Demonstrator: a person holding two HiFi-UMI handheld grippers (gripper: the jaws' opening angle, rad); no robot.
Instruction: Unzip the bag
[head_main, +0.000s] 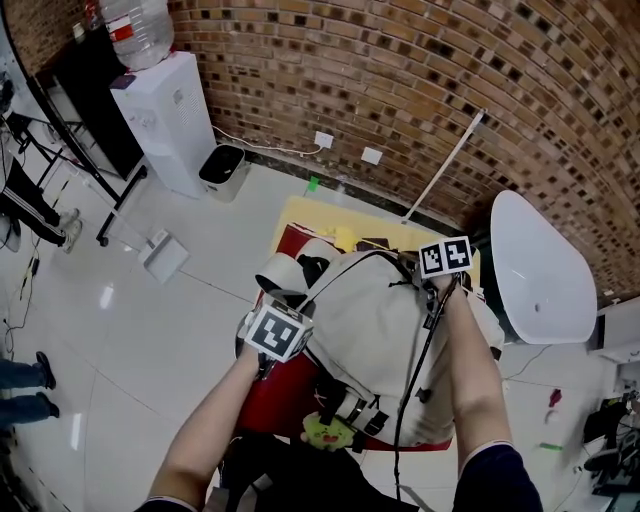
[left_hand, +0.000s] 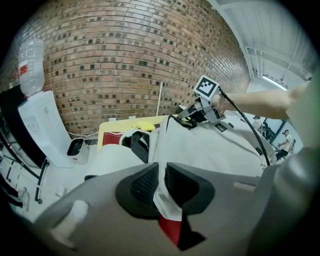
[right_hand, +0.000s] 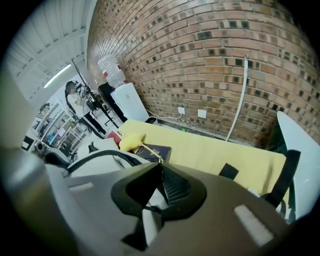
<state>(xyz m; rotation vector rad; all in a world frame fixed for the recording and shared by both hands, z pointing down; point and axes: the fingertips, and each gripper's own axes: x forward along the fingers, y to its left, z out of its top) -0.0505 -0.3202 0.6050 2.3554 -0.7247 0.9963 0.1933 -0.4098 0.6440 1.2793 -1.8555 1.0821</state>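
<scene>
Brown brick wall (head_main: 400, 80) is seen at the back, with a pale tiled floor (head_main: 130, 330) below it. A white water dispenser (head_main: 165, 115) and a small bin (head_main: 222, 165) are placed against the wall at the left. A yellow table (right_hand: 215, 155) is set before the bricks, and a white chair (head_main: 540, 270) is seen at the right.

A white bag (head_main: 370, 320) is propped in front of the person, on something red (head_main: 280, 395), just beside the yellow table. A dark zip line (head_main: 340, 268) is traced over its upper edge.

The left gripper (left_hand: 162, 182) is held at the bag's near left side. Its jaws are closed on a fold of the bag's white fabric, which is pressed between the ribbed pads (left_hand: 142, 184).

The right gripper (right_hand: 159, 187) is held at the top of the bag, at the far end of the zip line. Its jaws are nearly together and are clamped on a small dark zip pull (right_hand: 145, 209), with white fabric seen just below it
</scene>
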